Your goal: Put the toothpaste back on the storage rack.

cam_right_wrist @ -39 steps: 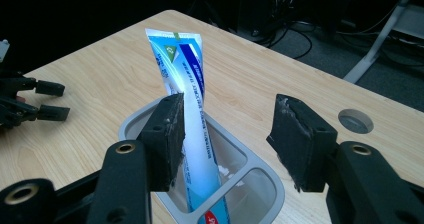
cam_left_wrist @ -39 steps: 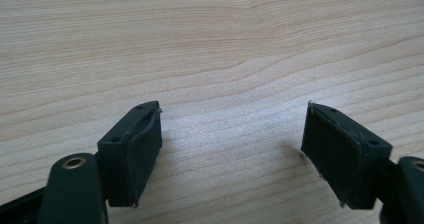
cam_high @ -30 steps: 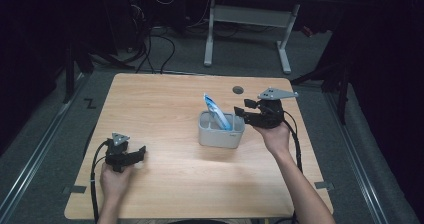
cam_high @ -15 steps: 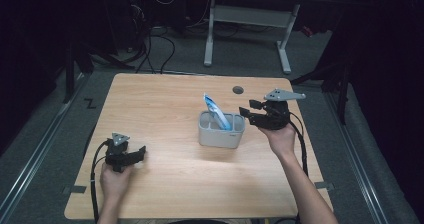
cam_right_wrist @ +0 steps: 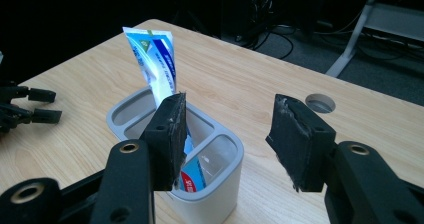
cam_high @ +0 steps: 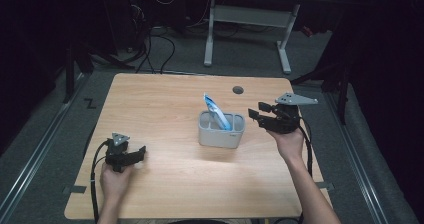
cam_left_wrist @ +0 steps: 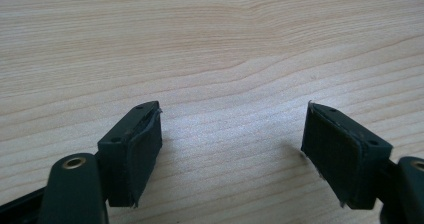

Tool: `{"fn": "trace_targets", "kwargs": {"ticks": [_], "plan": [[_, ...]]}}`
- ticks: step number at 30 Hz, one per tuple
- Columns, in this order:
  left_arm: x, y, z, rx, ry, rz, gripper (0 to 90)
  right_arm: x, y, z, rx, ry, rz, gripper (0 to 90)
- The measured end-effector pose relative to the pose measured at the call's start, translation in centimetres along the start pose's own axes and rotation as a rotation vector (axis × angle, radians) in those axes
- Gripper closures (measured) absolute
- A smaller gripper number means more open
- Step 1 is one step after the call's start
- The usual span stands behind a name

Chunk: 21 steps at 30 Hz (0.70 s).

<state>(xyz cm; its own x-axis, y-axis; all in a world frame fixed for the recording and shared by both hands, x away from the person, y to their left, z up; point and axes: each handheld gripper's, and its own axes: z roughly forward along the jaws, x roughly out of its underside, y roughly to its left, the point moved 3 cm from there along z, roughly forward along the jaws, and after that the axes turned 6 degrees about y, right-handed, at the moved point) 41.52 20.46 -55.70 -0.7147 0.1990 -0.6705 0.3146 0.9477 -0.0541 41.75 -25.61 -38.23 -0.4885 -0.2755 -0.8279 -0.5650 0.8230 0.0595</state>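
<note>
A: The toothpaste tube [cam_high: 216, 113] — where is it sitting?
B: It is standing tilted in a grey holder [cam_high: 220, 135] near the middle of the table [cam_high: 170, 184], its crimped end sticking up above the rim.

A: What is the right claw [cam_high: 256, 114] doing?
B: It is hovering just beside the holder on the right, released, gripping nothing. In the right gripper view its pads [cam_right_wrist: 170, 134] are framing the holder [cam_right_wrist: 215, 184] and the tube [cam_right_wrist: 155, 66].

A: And the left claw [cam_high: 141, 152]?
B: It is lying low near the table's front left, well apart from the holder, jaws spread wide over bare wood [cam_left_wrist: 210, 44] and empty.
</note>
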Motion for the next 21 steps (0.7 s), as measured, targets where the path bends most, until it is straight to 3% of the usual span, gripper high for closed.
{"fn": "trace_targets", "kwargs": {"ticks": [9, 21], "plan": [[0.0, 0.0, 0.0, -0.003, 0.002, 0.001, 24.5, 1.0, -0.9, -1.0, 0.007, -0.019, 0.041, 48.7], [0.0, 0.0, 0.0, -0.006, 0.001, 0.002, 24.5, 1.6, -1.4, -2.2, 0.019, -0.040, 0.060, 48.7]]}}
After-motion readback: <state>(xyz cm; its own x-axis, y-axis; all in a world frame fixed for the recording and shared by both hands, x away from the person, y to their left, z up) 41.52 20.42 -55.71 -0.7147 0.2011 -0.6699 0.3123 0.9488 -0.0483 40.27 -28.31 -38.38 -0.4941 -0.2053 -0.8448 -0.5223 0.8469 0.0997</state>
